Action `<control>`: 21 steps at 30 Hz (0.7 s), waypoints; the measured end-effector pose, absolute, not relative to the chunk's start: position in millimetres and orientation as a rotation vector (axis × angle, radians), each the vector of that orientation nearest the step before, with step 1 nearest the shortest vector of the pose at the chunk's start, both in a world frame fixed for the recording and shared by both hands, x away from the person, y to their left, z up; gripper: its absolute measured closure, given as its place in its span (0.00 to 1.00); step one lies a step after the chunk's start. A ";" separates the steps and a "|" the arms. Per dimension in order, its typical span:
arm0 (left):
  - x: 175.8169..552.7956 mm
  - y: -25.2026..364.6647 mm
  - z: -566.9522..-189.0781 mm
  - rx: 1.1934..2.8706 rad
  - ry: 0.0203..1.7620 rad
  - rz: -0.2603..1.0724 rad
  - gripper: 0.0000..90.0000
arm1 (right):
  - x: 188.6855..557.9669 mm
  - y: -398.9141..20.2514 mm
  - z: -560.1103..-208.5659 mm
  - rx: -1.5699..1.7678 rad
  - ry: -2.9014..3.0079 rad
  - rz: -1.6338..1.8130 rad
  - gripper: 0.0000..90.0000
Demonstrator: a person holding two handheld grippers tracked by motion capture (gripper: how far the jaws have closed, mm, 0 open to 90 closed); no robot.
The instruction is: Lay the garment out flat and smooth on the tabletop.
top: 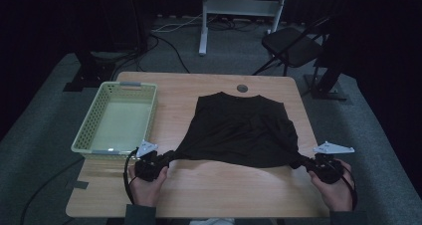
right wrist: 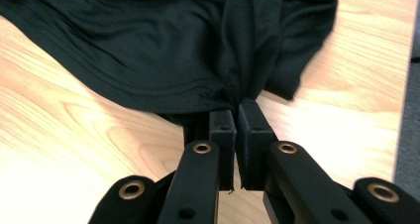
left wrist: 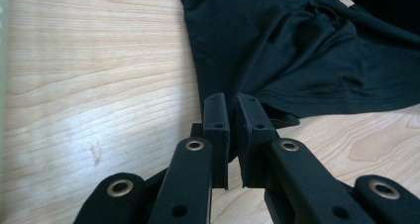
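A black garment (top: 239,130) lies spread on a light wooden table (top: 209,185), its neckline toward the far edge and its near hem stretched between two hand-held grippers. The left gripper (top: 166,158), held in the person's left hand (top: 147,182), grips the garment's near left corner; in the left gripper view its jaws stand almost fully closed, with the fabric (left wrist: 297,55) gathered and pinched between them at the tips (left wrist: 233,107). The right gripper (top: 301,162), held in the right hand (top: 336,185), grips the near right corner in the same manner — in the right gripper view the jaws stand nearly together, and a bunched fold of the cloth (right wrist: 173,40) runs down into the narrow gap at their tips (right wrist: 236,110). Both corners are drawn outward into points, so that the hem forms a shallow curve between the grippers, while the rest of the garment rests flat on the table with soft creases across its middle. A pale green perforated basket (top: 87,130) stands on the table's left part, beside the garment but apart from it, just beyond the left gripper. A small round grommet (top: 242,88) sits in the tabletop just past the neckline. Behind the table — on the grey floor — stand a dark folding chair (top: 293,46) and a white frame (top: 239,8)
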State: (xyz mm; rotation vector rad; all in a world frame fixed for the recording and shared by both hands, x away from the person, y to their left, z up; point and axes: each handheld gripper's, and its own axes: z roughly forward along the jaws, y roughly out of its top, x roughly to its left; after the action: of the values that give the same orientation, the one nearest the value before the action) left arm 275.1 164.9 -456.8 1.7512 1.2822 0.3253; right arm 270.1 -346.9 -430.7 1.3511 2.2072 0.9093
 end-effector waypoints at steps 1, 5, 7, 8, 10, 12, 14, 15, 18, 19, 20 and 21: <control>274.7 165.8 -456.9 1.747 1.285 0.328 0.94 | 269.2 -348.4 -430.9 1.354 2.206 0.905 0.96; 273.8 169.0 -456.4 1.742 1.294 0.336 0.94 | 265.0 -353.5 -432.3 1.366 2.205 0.892 0.96; 273.7 170.2 -456.1 1.741 1.293 0.341 0.94 | 263.5 -352.3 -433.6 1.355 2.226 0.884 0.96; 273.5 170.6 -456.0 1.738 1.296 0.344 0.94 | 262.8 -351.0 -434.2 1.349 2.243 0.878 0.95; 273.4 171.8 -455.9 1.738 1.298 0.348 0.94 | 261.5 -348.5 -435.5 1.332 2.268 0.859 0.93; 273.4 173.0 -455.9 1.741 1.302 0.355 0.94 | 258.9 -347.1 -435.9 1.322 2.282 0.853 0.89; 273.3 174.8 -456.2 1.738 1.306 0.360 0.94 | 255.5 -347.9 -435.4 1.318 2.292 0.869 0.86; 273.2 175.5 -456.2 1.735 1.310 0.363 0.94 | 254.0 -349.1 -435.2 1.315 2.293 0.881 0.84; 273.1 177.6 -456.8 1.731 1.314 0.370 0.94 | 248.7 -354.0 -432.9 1.318 2.288 0.912 0.82; 273.0 178.2 -457.1 1.731 1.317 0.371 0.94 | 247.7 -355.5 -432.2 1.322 2.285 0.923 0.81; 272.9 178.9 -457.4 1.732 1.320 0.369 0.94 | 246.4 -357.6 -431.4 1.330 2.275 0.936 0.80; 272.8 179.3 -457.8 1.730 1.325 0.368 0.94 | 245.4 -359.9 -430.8 1.335 2.267 0.951 0.80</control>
State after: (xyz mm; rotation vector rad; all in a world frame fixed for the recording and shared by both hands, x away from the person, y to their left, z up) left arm 272.8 179.3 -457.8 1.7295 1.3254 0.3680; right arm 245.4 -359.9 -430.8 1.3353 2.2666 0.9507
